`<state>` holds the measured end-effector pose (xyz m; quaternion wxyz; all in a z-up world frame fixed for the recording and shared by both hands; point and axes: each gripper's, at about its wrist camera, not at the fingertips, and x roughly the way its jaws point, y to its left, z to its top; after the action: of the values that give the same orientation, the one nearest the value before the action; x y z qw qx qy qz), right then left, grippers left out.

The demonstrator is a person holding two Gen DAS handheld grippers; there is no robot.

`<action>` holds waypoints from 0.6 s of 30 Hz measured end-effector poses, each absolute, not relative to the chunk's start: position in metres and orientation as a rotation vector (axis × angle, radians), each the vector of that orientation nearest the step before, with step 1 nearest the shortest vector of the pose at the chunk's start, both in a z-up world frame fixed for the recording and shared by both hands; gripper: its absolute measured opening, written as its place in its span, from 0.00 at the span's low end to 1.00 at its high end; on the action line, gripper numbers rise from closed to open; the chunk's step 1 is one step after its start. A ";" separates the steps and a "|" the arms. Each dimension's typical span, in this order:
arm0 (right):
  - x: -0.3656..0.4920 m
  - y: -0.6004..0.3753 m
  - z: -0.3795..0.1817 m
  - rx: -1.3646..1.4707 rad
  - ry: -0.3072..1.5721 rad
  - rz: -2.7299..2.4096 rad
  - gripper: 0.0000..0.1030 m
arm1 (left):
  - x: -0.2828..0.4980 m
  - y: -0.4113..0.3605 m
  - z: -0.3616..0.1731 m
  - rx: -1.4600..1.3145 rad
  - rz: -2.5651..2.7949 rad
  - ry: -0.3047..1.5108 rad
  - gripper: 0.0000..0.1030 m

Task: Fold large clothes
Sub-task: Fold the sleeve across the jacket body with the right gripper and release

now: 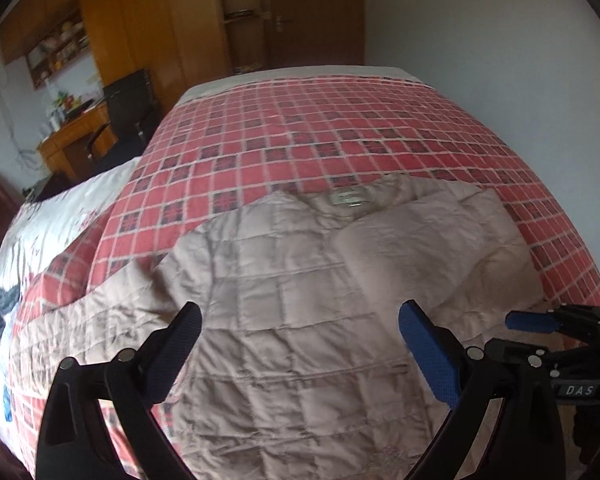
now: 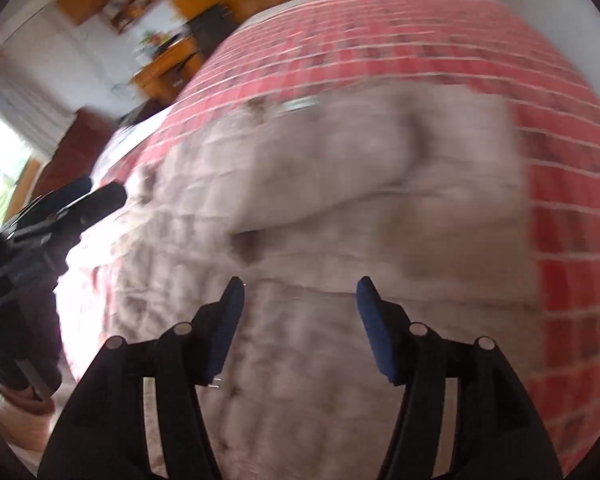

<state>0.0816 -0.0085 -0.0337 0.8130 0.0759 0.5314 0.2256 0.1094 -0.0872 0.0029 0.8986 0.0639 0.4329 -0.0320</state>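
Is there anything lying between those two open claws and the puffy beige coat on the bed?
Nothing visible. The left gripper and right gripper both hover open right above the quilted jacket, which lies bare on the red checked bedspread.

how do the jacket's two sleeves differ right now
On the beige quilted jacket, the right sleeve is folded in across the chest, while the left sleeve lies spread out sideways on the red checked bedspread. The folded one looks smooth; the outstretched one is wrinkled. Both are the same beige quilting.
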 end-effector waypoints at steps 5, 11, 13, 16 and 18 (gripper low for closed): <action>0.072 -0.088 -0.028 0.242 1.089 0.270 0.58 | 0.138 -0.173 -0.029 0.284 -0.209 0.936 0.96; 0.062 -0.116 -0.046 0.299 1.099 0.166 0.58 | 0.161 -0.209 -0.079 0.415 -0.231 1.020 0.94; 0.060 -0.118 -0.047 0.308 1.096 0.156 0.58 | 0.165 -0.206 -0.090 0.429 -0.213 1.045 0.77; 0.061 -0.116 -0.043 0.306 1.085 0.161 0.58 | 0.176 -0.191 -0.094 0.370 -0.209 1.072 0.53; 0.066 -0.114 -0.042 0.308 1.085 0.172 0.58 | 0.176 -0.175 -0.087 0.299 -0.220 1.071 0.30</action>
<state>0.0659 -0.1145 -0.0420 0.8418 0.1457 0.5134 0.0815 0.1764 -0.1747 -0.0873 0.8437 0.1418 0.5071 -0.1041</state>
